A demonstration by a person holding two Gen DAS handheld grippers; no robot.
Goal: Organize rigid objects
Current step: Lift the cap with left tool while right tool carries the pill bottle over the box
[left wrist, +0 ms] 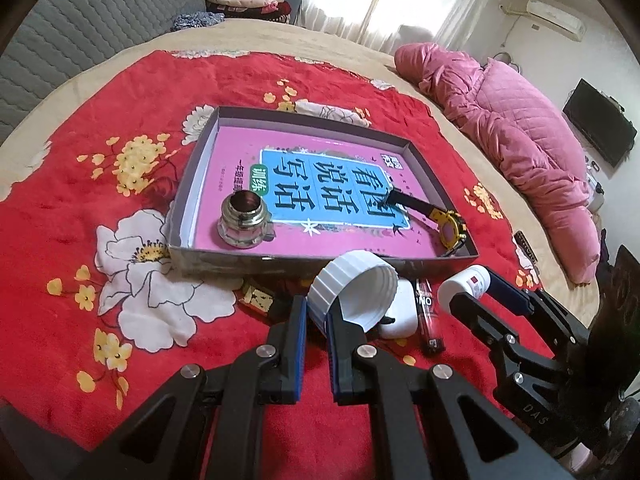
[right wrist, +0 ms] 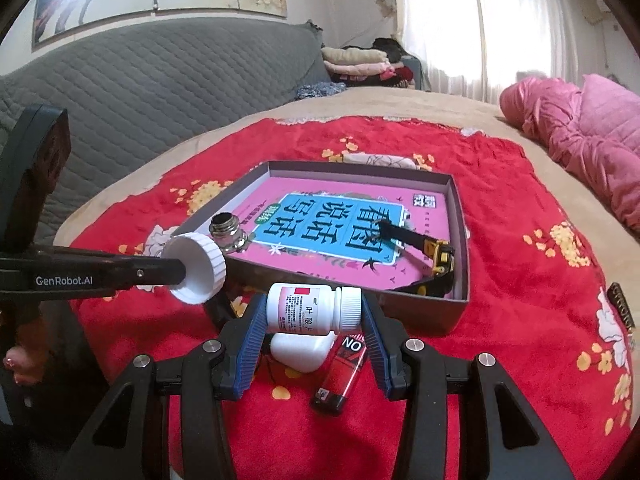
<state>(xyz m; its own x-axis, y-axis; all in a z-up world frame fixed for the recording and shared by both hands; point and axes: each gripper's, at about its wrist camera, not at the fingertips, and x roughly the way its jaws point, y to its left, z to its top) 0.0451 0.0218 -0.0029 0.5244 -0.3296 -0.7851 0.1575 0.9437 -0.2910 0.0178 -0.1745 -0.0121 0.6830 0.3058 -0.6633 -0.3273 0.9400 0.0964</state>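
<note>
Mid-transfer: cap (left wrist: 354,286) was clamped in left gripper (left wrist: 317,312), bottle (right wrist: 306,309) clamped in right gripper (right wrist: 314,322). Next, both likely needed lowering into box (right wrist: 456,304).

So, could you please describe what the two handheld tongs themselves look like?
Both the left tongs and the right tongs are matte black linkage frames with round silver pivot bolts and ribbed blue pads lining the fingers. White "GenRobot.AI" lettering runs along the left one's side; "DAS" is embossed on the right one's body. No cables or sleeves show.
</note>
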